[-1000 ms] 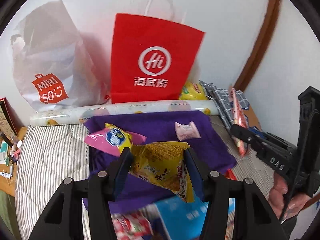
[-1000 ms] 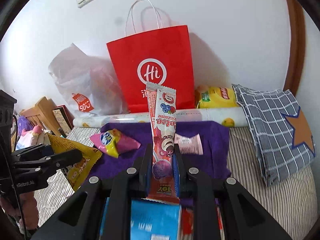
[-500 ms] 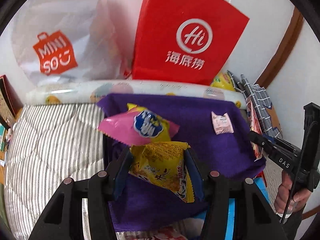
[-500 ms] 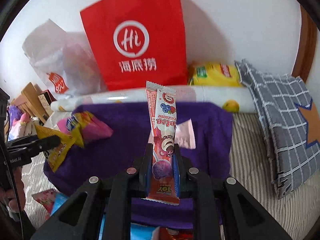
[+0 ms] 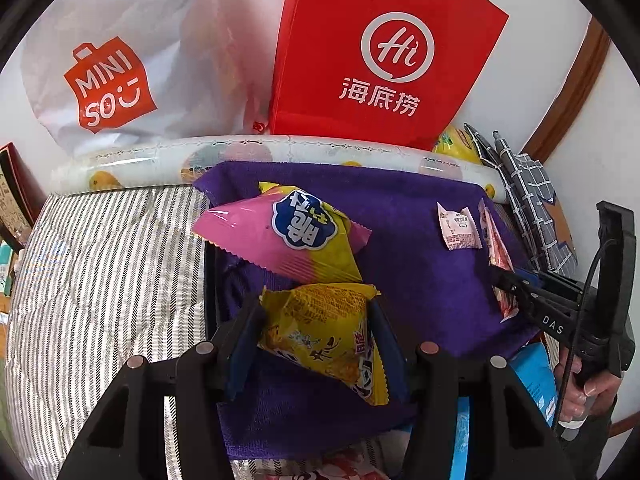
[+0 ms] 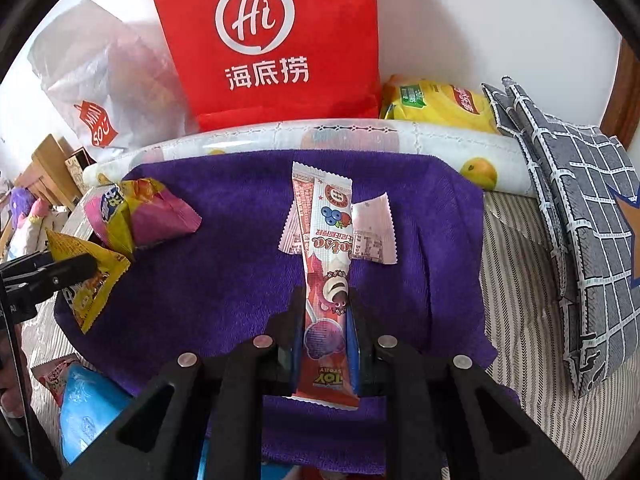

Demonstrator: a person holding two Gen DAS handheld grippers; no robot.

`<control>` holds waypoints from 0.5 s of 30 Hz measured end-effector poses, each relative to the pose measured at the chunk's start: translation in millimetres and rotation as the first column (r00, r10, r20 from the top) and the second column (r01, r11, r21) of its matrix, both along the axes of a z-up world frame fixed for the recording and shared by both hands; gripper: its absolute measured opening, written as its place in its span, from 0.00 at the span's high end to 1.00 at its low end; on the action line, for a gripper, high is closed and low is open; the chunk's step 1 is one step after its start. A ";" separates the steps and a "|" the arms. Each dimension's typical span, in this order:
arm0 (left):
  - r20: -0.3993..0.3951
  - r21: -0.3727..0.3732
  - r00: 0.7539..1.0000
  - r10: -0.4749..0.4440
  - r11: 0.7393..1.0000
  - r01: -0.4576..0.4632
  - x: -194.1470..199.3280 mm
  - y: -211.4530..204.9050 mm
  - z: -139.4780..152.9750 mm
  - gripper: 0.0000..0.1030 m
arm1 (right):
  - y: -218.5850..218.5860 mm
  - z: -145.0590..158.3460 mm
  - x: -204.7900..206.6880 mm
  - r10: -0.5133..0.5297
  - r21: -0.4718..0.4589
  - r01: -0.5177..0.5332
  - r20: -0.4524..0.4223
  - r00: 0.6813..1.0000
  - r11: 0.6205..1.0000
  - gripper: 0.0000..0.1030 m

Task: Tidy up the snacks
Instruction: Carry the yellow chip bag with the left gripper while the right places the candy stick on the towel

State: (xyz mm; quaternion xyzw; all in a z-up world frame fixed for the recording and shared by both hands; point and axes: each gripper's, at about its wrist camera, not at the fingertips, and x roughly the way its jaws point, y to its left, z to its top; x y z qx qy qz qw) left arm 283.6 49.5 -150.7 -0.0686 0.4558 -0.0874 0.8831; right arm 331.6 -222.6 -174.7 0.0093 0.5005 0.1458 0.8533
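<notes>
My left gripper (image 5: 316,320) is shut on a yellow snack packet (image 5: 324,332), held low over the near part of the purple cloth (image 5: 420,264). Just beyond it on the cloth lies a pink and yellow snack bag (image 5: 288,236). My right gripper (image 6: 325,312) is shut on a long pink candy stick packet (image 6: 326,280), which points away over the cloth (image 6: 224,280). A small white and pink sachet (image 6: 372,236) lies on the cloth beneath the stick's far half. The left gripper (image 6: 60,272) with its yellow packet (image 6: 92,280) shows at the left of the right wrist view.
A red paper bag (image 5: 380,60) and a white plastic bag (image 5: 120,68) stand against the wall behind a rolled printed sheet (image 5: 240,156). A yellow bag (image 6: 436,104) and a grey checked cushion (image 6: 580,208) are at the right. Blue and red packets (image 6: 88,404) lie near the cloth's front edge.
Both grippers have come down and nearer to the purple cloth, each still holding its packet. The bags at the wall now fill more of the views.
</notes>
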 end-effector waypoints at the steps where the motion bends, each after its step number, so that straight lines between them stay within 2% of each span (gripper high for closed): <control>1: -0.005 -0.001 1.000 -0.001 1.000 0.001 0.4 0.0 -0.5 0.49 | 0.0 -1.4 0.5 0.002 0.000 -0.002 -0.005 1.000 1.000 0.82; 7: -0.016 -0.005 1.000 0.009 1.000 -0.009 1.5 1.3 -2.7 0.49 | -2.8 -10.0 4.0 -0.014 -0.005 0.014 -0.038 0.999 1.000 0.82; 9: -0.015 -0.004 1.000 0.016 1.000 -0.016 0.9 2.4 -1.9 0.49 | -3.4 -10.3 5.3 -0.020 -0.004 0.020 -0.041 0.999 1.000 0.78; 10: -0.016 -0.004 1.000 0.017 1.000 -0.017 0.5 2.6 -1.6 0.49 | -4.6 -9.5 6.0 -0.025 0.000 0.025 -0.043 0.999 1.000 0.75; 12: -0.016 -0.004 1.000 0.020 1.000 -0.020 0.2 2.8 -1.3 0.49 | -7.4 -4.6 4.7 -0.029 0.018 0.029 -0.021 0.999 0.999 0.58; 15: -0.014 0.005 1.000 0.025 1.000 -0.024 -0.4 2.2 -1.3 0.48 | -9.7 4.7 2.0 -0.034 0.023 0.034 0.010 0.999 0.999 0.47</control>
